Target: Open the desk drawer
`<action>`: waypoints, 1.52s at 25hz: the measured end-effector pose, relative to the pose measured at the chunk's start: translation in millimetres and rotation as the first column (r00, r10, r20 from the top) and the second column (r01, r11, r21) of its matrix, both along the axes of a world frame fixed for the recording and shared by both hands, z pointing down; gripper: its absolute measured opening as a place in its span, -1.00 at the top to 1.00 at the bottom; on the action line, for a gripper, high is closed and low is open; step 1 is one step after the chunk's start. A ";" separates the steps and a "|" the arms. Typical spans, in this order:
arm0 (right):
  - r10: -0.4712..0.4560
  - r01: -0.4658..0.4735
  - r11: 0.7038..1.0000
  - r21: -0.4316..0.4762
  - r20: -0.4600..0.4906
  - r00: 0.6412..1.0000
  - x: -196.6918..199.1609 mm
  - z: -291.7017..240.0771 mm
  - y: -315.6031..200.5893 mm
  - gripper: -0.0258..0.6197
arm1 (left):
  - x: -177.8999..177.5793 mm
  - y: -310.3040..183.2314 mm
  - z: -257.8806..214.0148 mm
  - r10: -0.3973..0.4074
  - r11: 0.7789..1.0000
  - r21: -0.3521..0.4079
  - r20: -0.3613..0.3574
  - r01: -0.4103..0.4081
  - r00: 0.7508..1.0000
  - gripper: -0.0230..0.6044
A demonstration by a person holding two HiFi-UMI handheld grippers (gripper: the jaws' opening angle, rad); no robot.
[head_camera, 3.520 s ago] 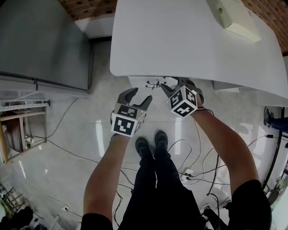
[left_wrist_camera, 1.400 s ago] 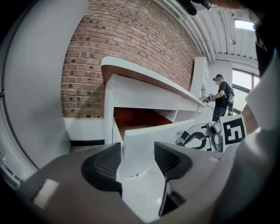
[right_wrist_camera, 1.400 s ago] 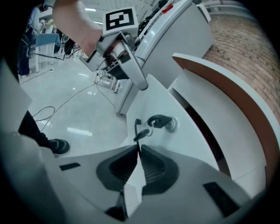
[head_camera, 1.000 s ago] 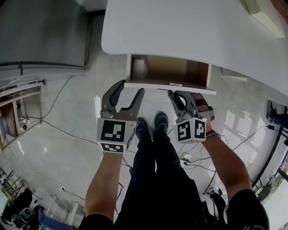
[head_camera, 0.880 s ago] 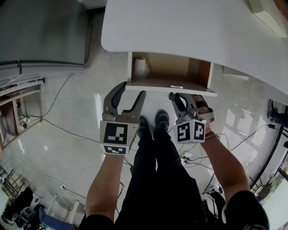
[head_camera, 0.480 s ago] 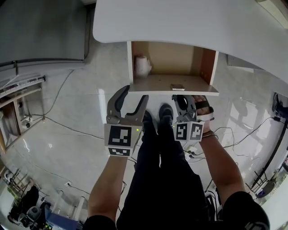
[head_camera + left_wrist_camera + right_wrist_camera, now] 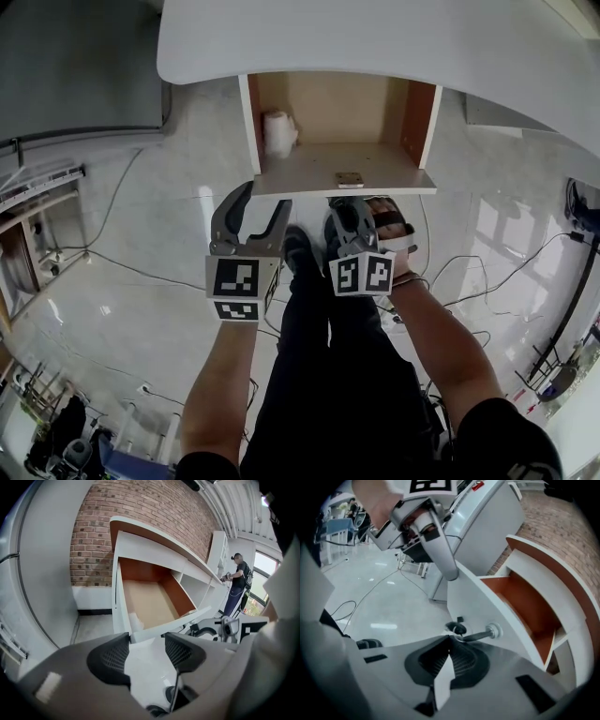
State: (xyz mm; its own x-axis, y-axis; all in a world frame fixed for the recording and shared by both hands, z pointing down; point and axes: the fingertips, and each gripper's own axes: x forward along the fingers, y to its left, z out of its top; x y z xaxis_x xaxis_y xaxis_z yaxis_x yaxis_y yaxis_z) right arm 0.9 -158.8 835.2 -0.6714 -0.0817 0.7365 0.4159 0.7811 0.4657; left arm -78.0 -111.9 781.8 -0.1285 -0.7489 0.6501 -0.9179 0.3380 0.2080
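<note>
The desk drawer [image 7: 337, 169] stands pulled out from under the white desk top [image 7: 375, 37]. Its brown inside shows, with a white roll [image 7: 278, 131] in the back left corner. My left gripper [image 7: 262, 199] hangs open and empty just below the drawer's front left corner. In the left gripper view its pads [image 7: 110, 657] are wide apart before the drawer [image 7: 150, 602]. My right gripper [image 7: 343, 211] is shut below the drawer front; its jaws have just been closing with nothing between them. In the right gripper view a key [image 7: 480, 634] sticks out of the drawer front [image 7: 487, 602], just past the shut gripper [image 7: 449, 641].
A grey cabinet [image 7: 75, 66] stands to the left of the desk. Cables [image 7: 122, 267] trail over the glossy floor. The person's legs and shoes [image 7: 298, 253] are under the grippers. Another person [image 7: 236, 583] stands far off by a window.
The drawer shows further out than 3.5 s ago, when it was shut. Both grippers have sunk and drawn back from the drawer front. The right jaws have closed fully.
</note>
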 end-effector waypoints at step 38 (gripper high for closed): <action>0.207 -0.153 0.949 -0.277 0.178 0.962 0.2 -336.9 -11.6 0.87 | -18.7 12.3 -314.5 -0.115 0.963 0.239 -0.053 0.124 0.992 0.45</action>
State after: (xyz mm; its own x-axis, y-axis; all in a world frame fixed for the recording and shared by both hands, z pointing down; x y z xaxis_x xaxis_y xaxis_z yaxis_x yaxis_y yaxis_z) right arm 1.1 -170.4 498.3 -0.8000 -0.0408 0.5987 0.1749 0.9385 0.2977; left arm -96.6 -99.6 467.3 -0.2055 -0.8649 0.4579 -0.8637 0.3803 0.3307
